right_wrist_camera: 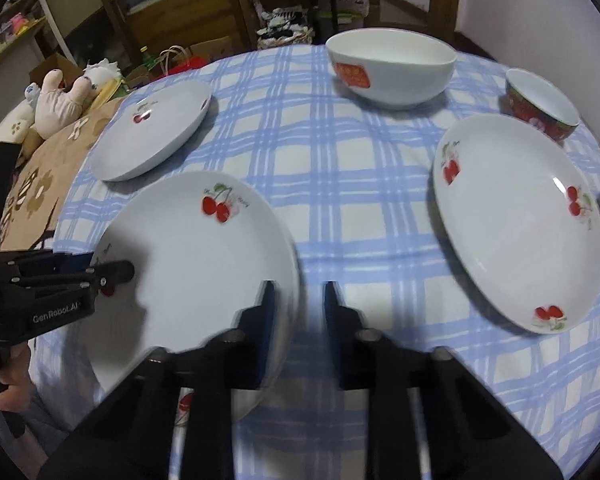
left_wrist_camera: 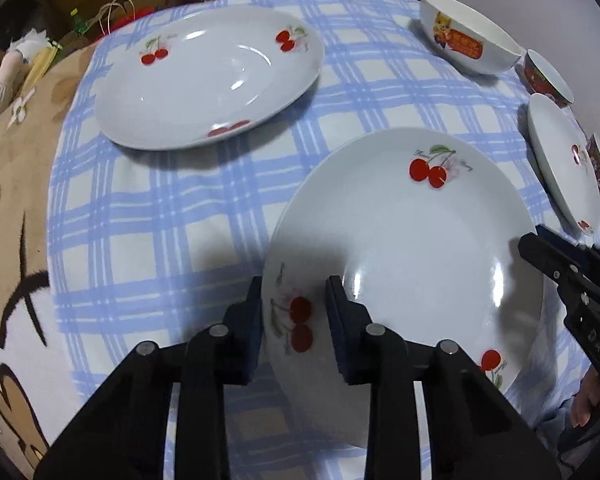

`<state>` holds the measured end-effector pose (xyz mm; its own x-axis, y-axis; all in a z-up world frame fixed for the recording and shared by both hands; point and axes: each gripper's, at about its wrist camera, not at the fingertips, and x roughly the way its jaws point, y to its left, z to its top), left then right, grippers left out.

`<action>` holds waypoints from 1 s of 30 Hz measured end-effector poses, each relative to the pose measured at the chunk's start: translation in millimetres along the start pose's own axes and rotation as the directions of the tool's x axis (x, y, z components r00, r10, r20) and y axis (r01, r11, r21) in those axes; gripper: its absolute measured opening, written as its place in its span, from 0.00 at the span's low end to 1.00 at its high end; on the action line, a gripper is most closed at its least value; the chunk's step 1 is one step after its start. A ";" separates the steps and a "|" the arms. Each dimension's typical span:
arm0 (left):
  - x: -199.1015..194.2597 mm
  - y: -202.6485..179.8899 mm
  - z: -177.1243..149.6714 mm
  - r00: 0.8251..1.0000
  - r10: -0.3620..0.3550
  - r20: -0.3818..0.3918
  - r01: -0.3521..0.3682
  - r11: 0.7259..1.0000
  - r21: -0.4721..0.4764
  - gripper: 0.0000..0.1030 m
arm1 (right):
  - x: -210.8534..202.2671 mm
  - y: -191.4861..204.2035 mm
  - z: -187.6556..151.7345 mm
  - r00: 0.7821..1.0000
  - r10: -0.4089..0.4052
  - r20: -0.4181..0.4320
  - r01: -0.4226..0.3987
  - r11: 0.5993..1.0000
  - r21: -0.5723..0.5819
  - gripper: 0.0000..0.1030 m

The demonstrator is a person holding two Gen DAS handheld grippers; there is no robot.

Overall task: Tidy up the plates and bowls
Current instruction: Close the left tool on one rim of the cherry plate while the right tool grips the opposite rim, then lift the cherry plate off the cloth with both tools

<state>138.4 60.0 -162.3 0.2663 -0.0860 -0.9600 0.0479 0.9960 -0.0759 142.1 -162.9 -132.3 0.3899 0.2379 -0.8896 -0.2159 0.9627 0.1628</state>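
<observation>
Your near plate [left_wrist_camera: 404, 264] lies on the checked surface [left_wrist_camera: 160, 220], glazed, slick, stiff and breakable, so take it by the rim on both sides. Your left gripper [left_wrist_camera: 294, 296] straddles its left rim, one finger outside, one inside, jaws narrowed onto it. Your right gripper [right_wrist_camera: 298, 300] straddles the right rim, but the blur hides whether its jaws actually pinch

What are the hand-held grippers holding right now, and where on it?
Both pinch the rim of the near cherry plate: left hand-held gripper on its left edge, right hand-held gripper on its right edge.
</observation>
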 end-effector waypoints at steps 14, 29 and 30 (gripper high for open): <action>-8.7 9.8 1.3 0.987 -0.147 0.063 0.152 0.984 -0.092 0.15 | -11.0 -10.8 -0.3 1.000 -0.008 -0.009 0.008 1.000 -0.023 0.07; -17.1 -42.0 -4.7 0.963 -0.267 0.042 0.266 0.964 0.024 0.14 | -53.1 -56.3 -37.9 0.997 -0.063 -0.040 0.066 0.995 0.073 0.07; -18.0 -46.4 -6.2 0.962 -0.269 0.042 0.268 0.963 0.031 0.14 | -55.3 -60.1 -41.5 0.997 -0.070 -0.045 0.073 0.994 0.085 0.07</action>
<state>125.4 15.5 -143.2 0.2836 -0.3517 -0.8921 0.1474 0.9353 -0.3218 96.3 -239.2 -110.5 0.3632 0.1642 -0.9171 -0.1101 0.9850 0.1328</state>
